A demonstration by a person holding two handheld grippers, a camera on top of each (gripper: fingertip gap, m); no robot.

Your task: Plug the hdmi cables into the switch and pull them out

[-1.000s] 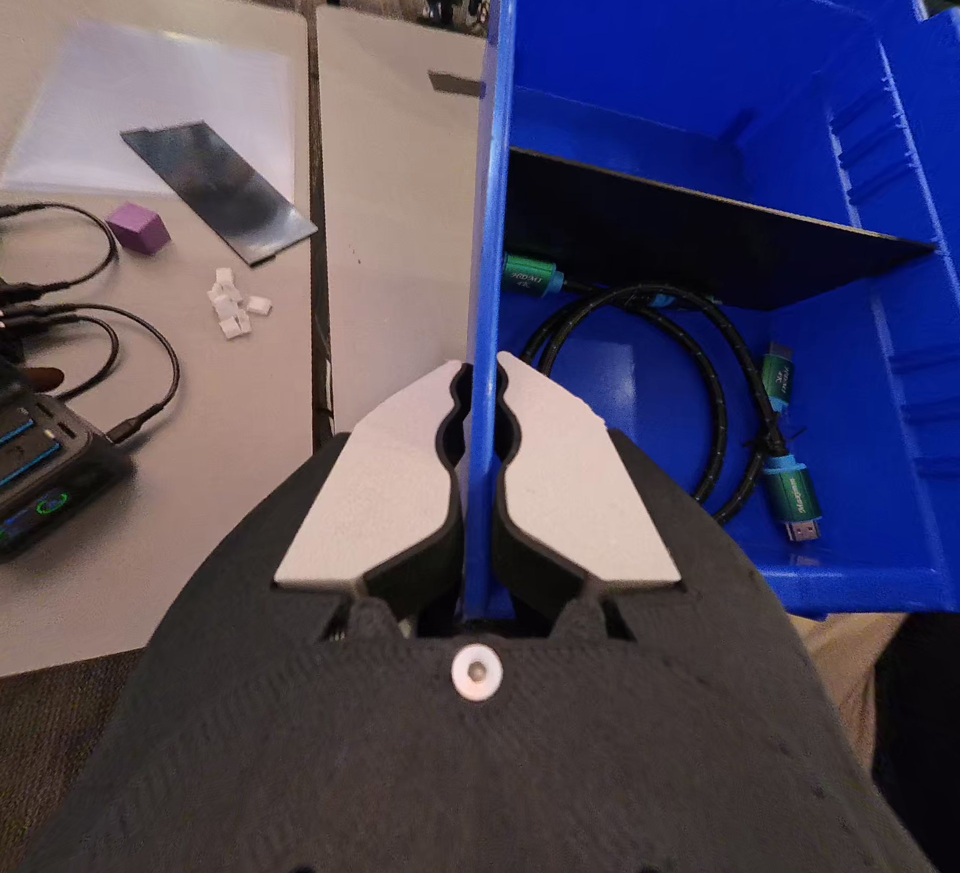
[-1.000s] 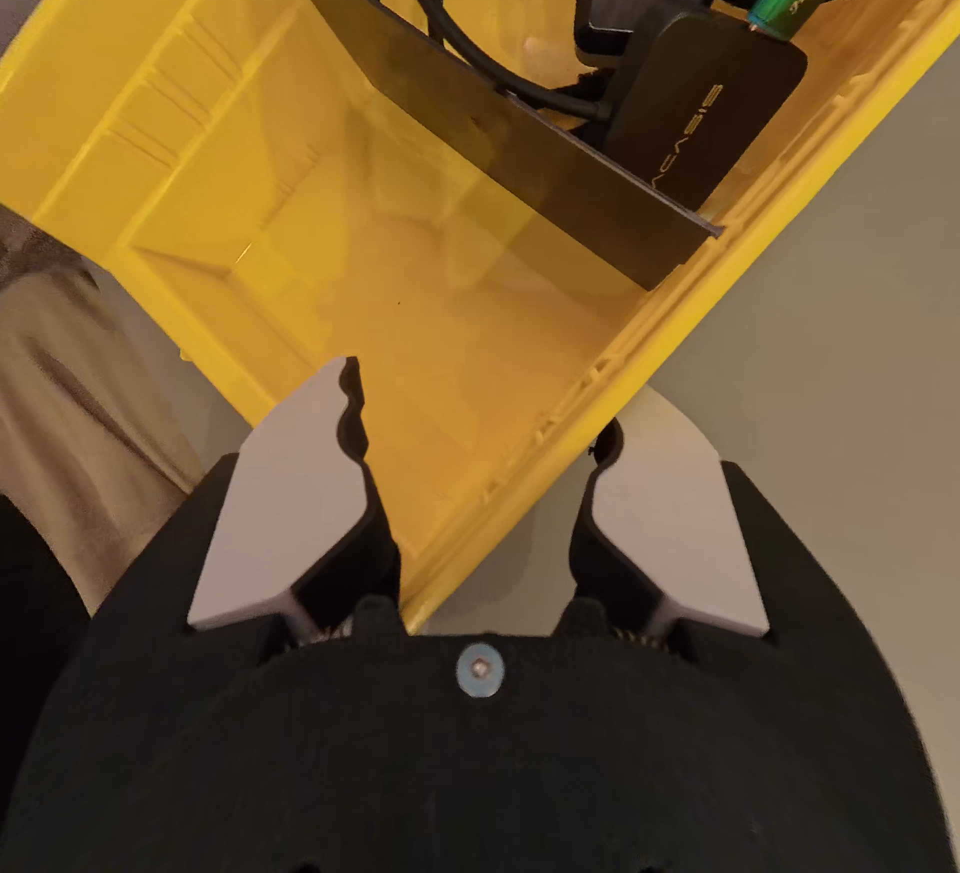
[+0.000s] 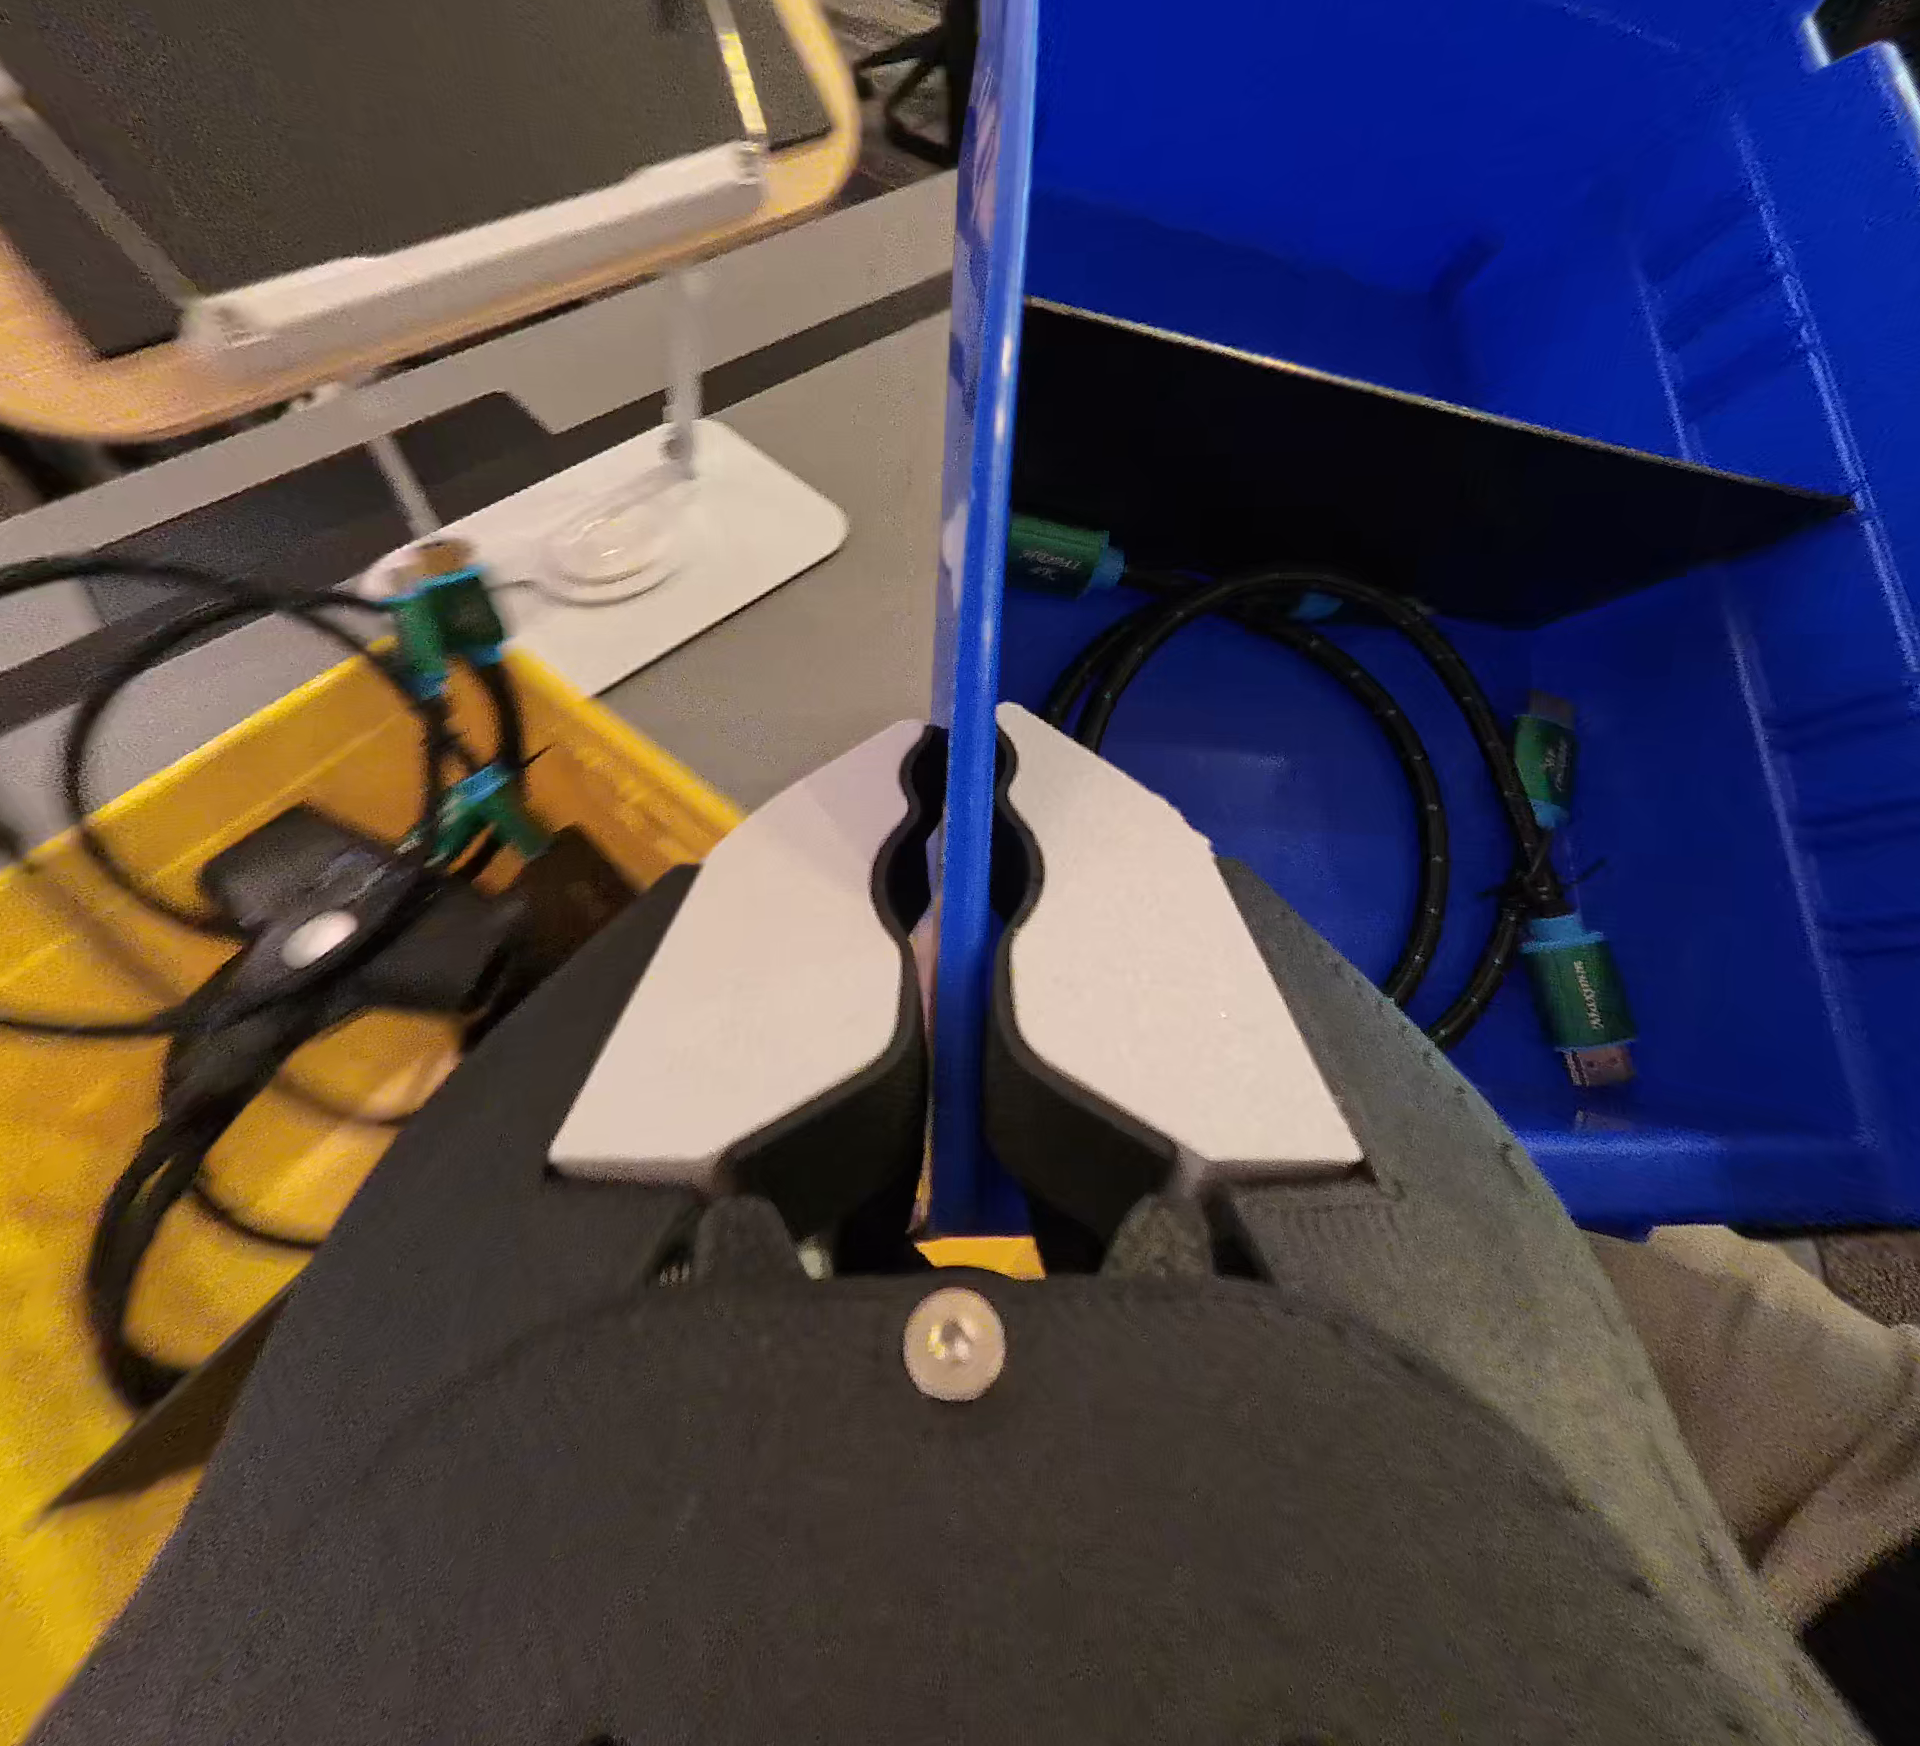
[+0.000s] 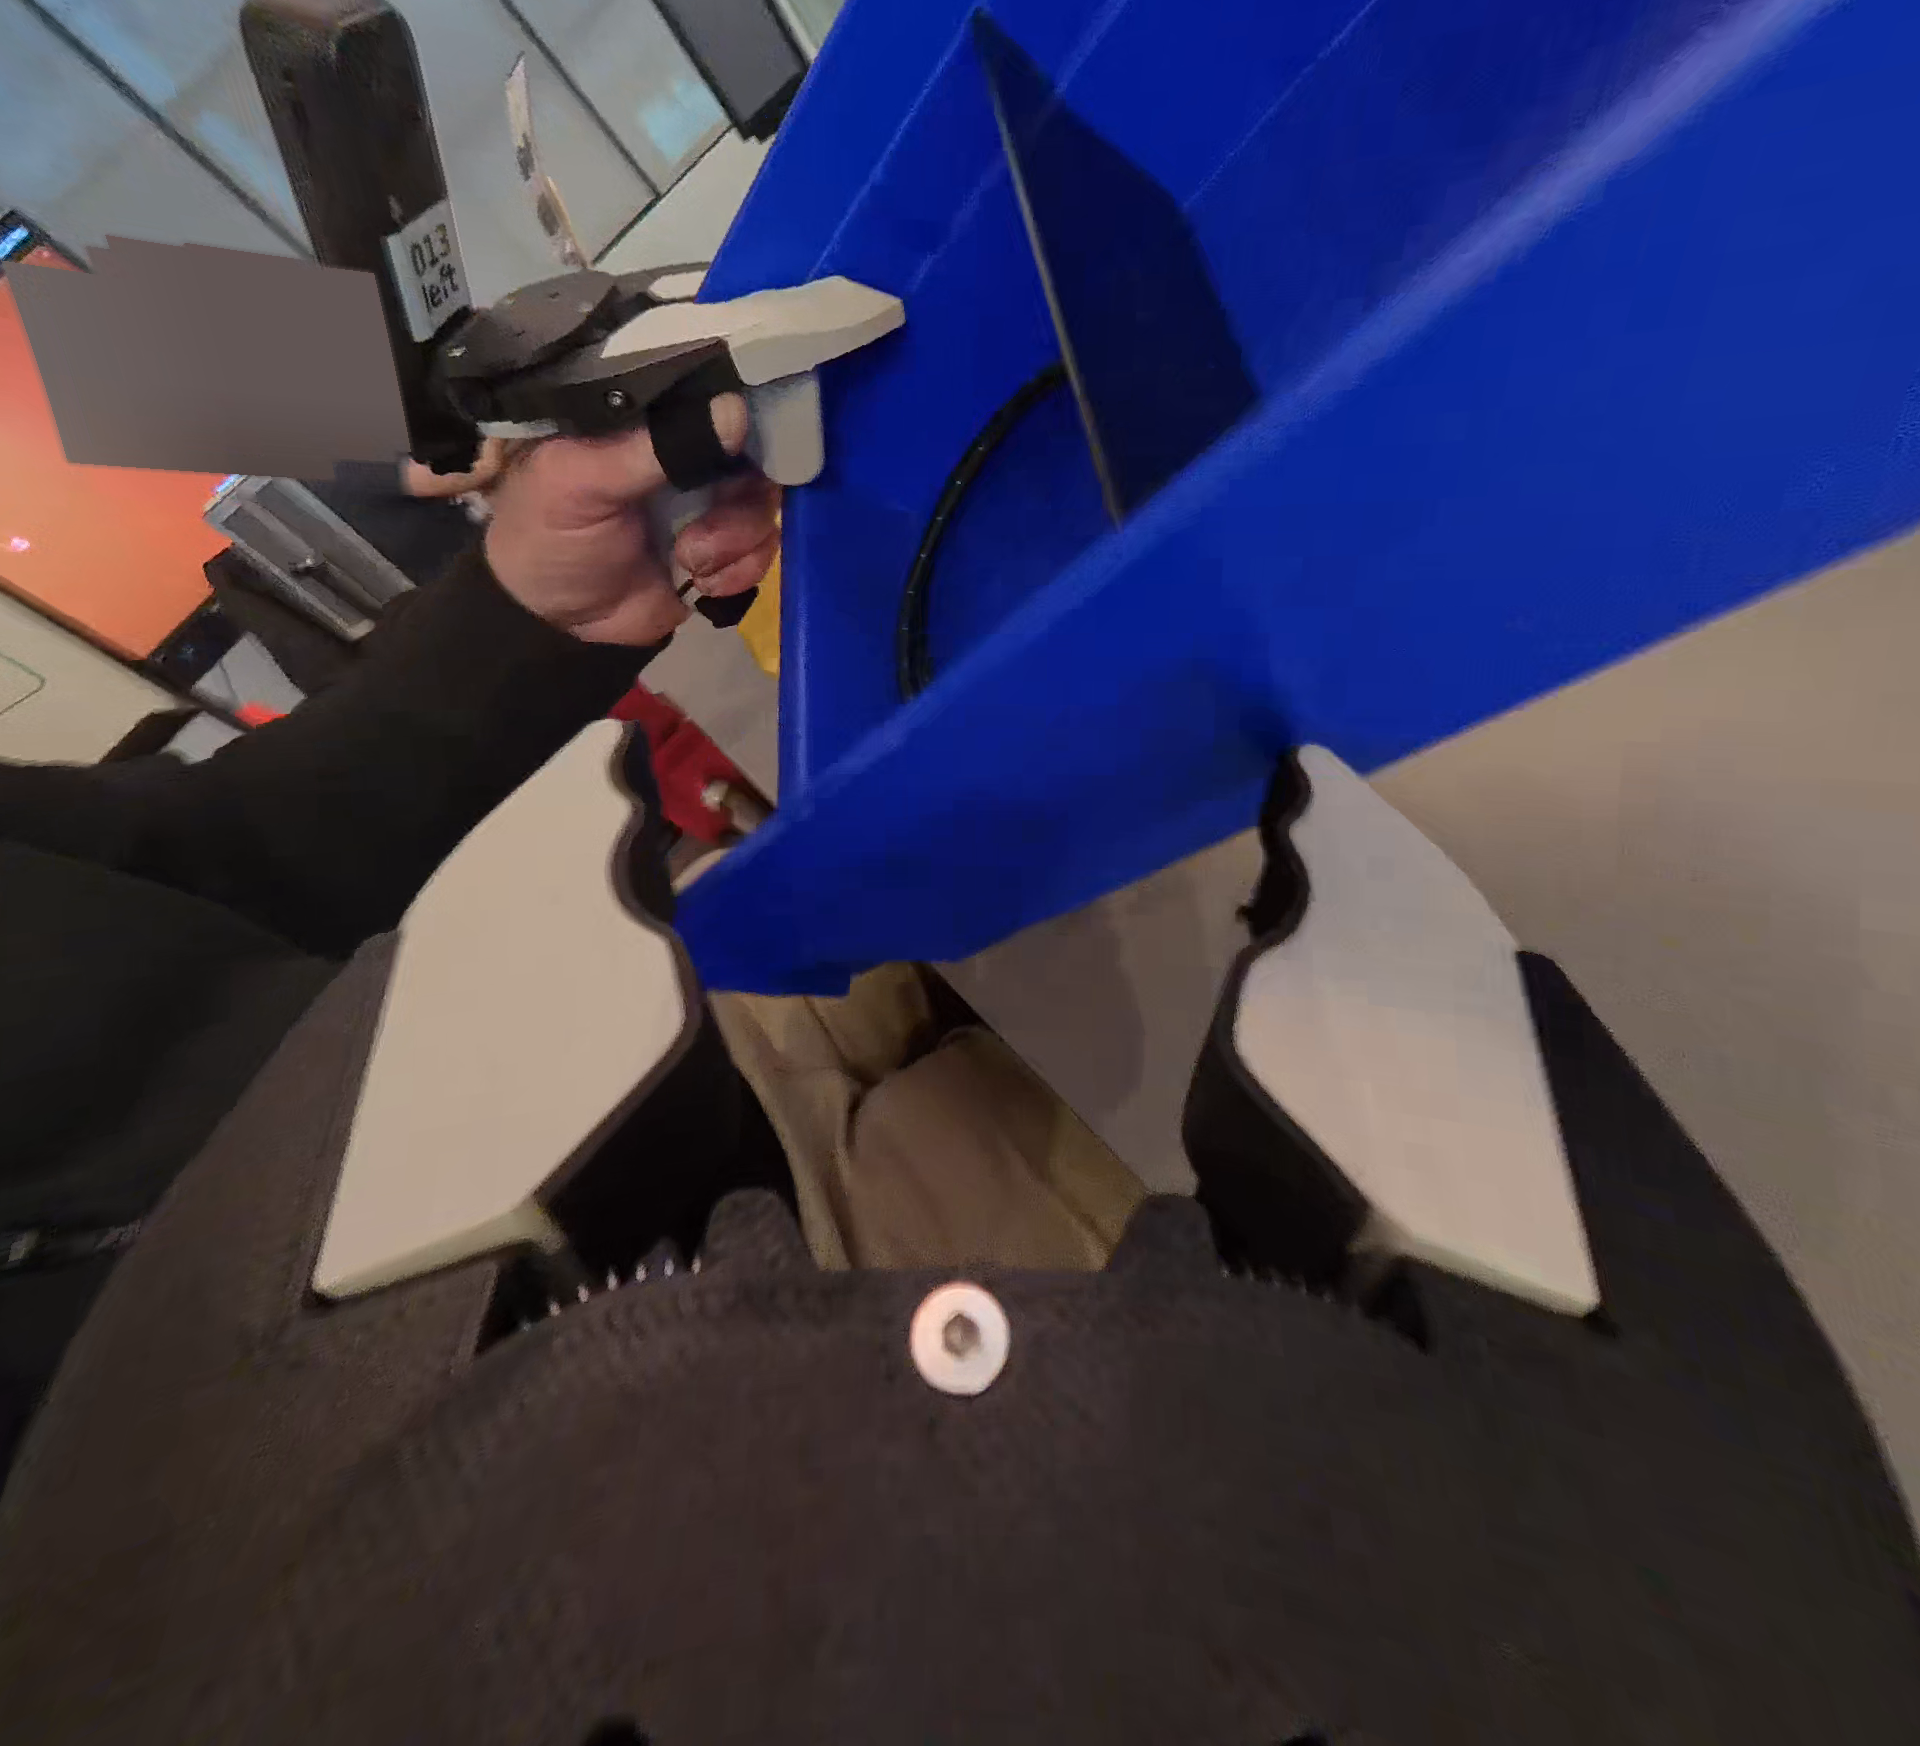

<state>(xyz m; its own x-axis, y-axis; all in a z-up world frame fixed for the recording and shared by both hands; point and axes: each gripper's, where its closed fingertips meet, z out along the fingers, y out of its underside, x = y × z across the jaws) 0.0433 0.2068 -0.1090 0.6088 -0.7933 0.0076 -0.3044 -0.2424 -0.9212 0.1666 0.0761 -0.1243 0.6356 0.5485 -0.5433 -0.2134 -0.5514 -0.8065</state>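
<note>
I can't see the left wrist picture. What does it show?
The left gripper pinches the side wall of a blue bin. A black cable with green plugs lies coiled inside it. A yellow bin holding more cables sits to the left.

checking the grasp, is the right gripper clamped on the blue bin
No, the right gripper is open, its fingers spread wide around a corner of the blue bin.

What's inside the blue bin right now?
The blue bin holds one coiled black HDMI cable with green plugs in the near compartment, in front of a black divider. The far compartment looks empty, though the divider hides its floor.
</note>
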